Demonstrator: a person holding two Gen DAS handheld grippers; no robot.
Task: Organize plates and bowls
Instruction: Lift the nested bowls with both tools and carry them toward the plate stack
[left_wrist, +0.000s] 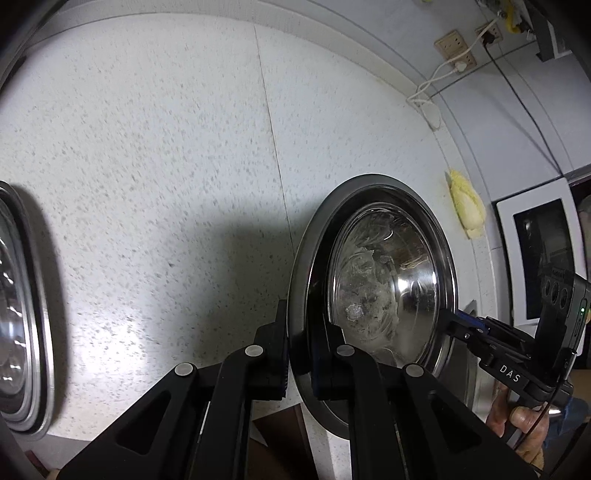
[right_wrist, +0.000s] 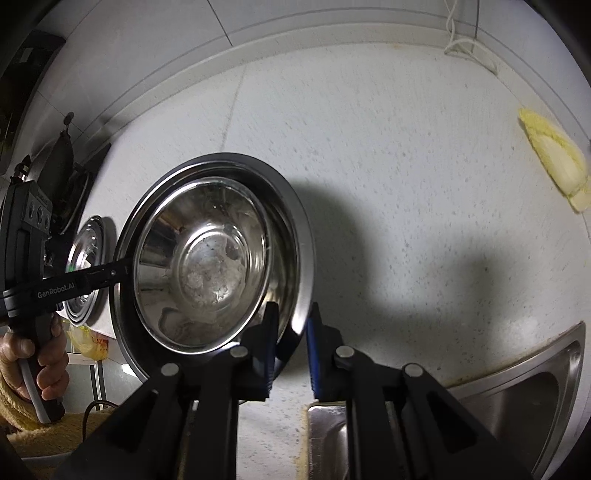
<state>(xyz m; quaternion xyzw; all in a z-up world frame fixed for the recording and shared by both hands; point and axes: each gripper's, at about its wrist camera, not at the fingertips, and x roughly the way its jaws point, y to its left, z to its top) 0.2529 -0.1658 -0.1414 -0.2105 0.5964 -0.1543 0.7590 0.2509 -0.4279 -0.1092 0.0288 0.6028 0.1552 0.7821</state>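
A steel plate (left_wrist: 371, 184) carries a steel bowl (left_wrist: 384, 280) with a clear glass bowl and whitish residue inside. It is held above the white speckled counter (left_wrist: 166, 147). My left gripper (left_wrist: 299, 354) is shut on the plate's near rim. My right gripper (right_wrist: 291, 347) is shut on the opposite rim of the same plate (right_wrist: 299, 206); the bowl (right_wrist: 207, 258) sits in it. The right gripper also shows in the left wrist view (left_wrist: 454, 325), the left gripper in the right wrist view (right_wrist: 122, 271). A stack of steel bowls (left_wrist: 22, 306) sits at the left, also in the right wrist view (right_wrist: 86, 269).
A piece of cabbage (left_wrist: 466, 206) lies by the back wall, also in the right wrist view (right_wrist: 554, 162). A steel sink (right_wrist: 517, 398) is at the lower right. A white appliance (left_wrist: 535, 254), wall sockets (left_wrist: 456, 50) and a white cord (left_wrist: 428, 96) are at the right.
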